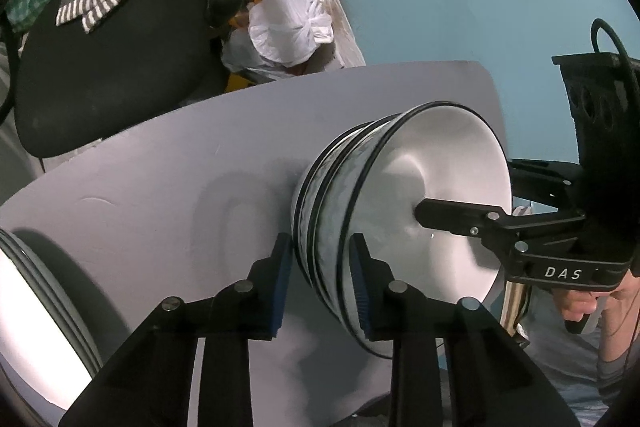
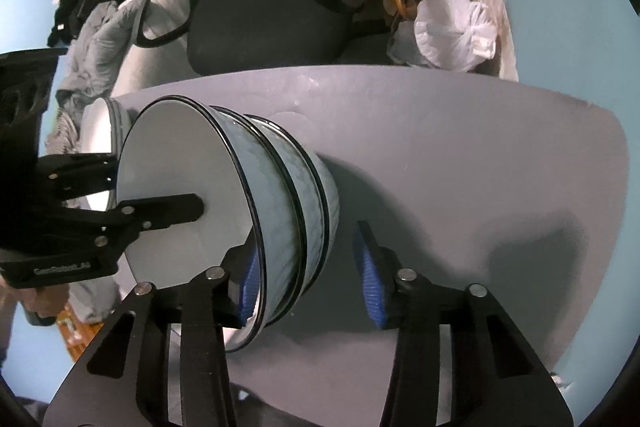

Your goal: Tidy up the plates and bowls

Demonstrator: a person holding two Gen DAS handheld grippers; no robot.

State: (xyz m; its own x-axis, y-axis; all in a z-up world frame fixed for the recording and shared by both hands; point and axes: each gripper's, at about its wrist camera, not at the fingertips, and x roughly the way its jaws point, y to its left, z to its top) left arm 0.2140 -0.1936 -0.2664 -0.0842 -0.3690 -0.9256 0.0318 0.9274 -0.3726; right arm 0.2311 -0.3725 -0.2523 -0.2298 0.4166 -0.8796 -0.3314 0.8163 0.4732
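Three nested pale blue bowls with dark rims (image 1: 328,211) (image 2: 288,195) stand stacked on a grey table (image 1: 160,187). My left gripper (image 1: 320,267) straddles the stack's near wall, one pad inside the top bowl and one outside, and both pads seem to press on the walls. My right gripper (image 2: 310,279) straddles the opposite wall. Its left pad is inside the top bowl and its right pad (image 2: 372,287) stands clear of the stack with a gap. Each view shows the other gripper's finger (image 1: 452,219) (image 2: 172,211) reaching into the white inside of the top bowl.
Another white dish with a dark rim (image 1: 24,307) (image 2: 100,131) sits at the table's left end. Behind the table are a black office chair (image 1: 100,67) with a striped cloth and a tied white plastic bag (image 1: 288,27). A hand (image 1: 580,303) holds the right gripper.
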